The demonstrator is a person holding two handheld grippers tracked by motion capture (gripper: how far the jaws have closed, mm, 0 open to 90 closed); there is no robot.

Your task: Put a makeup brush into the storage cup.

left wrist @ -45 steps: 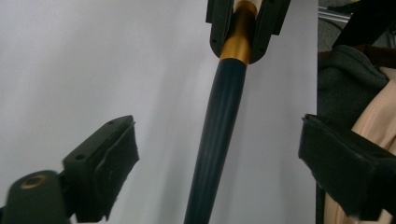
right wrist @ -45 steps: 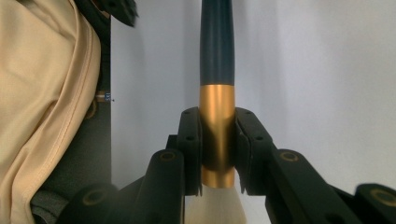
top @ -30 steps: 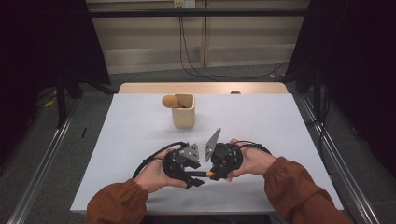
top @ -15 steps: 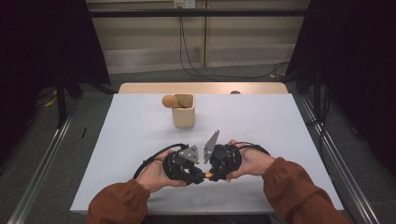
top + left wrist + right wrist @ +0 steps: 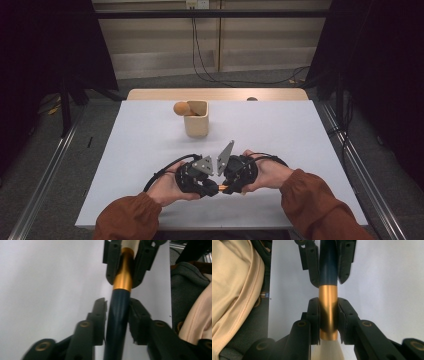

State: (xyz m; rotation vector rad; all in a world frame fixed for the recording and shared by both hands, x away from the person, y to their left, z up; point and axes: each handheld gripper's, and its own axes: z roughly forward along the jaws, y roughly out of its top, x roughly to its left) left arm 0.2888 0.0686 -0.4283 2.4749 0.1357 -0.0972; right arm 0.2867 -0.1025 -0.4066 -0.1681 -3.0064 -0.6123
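A brush with a dark blue handle [image 5: 117, 322], a gold ferrule [image 5: 327, 307] and cream bristles [image 5: 327, 351] is held level over the table's front middle [image 5: 220, 188]. My left gripper [image 5: 117, 312] is shut on the blue handle. My right gripper [image 5: 328, 312] is shut on the gold ferrule, facing the left one. In the high view the left gripper [image 5: 211, 189] and right gripper [image 5: 227, 187] meet nose to nose, each held in a hand with a rust-coloured sleeve.
A beige cup [image 5: 196, 120] stands mid-table toward the far side, with a round orange-brown thing [image 5: 181, 108] leaning out of its left rim. White tabletop [image 5: 280, 130] spreads around the hands. Metal rails run along both sides of the table.
The two grippers have drawn slightly closer together over the brush; the hands have otherwise stayed in place near the front edge.
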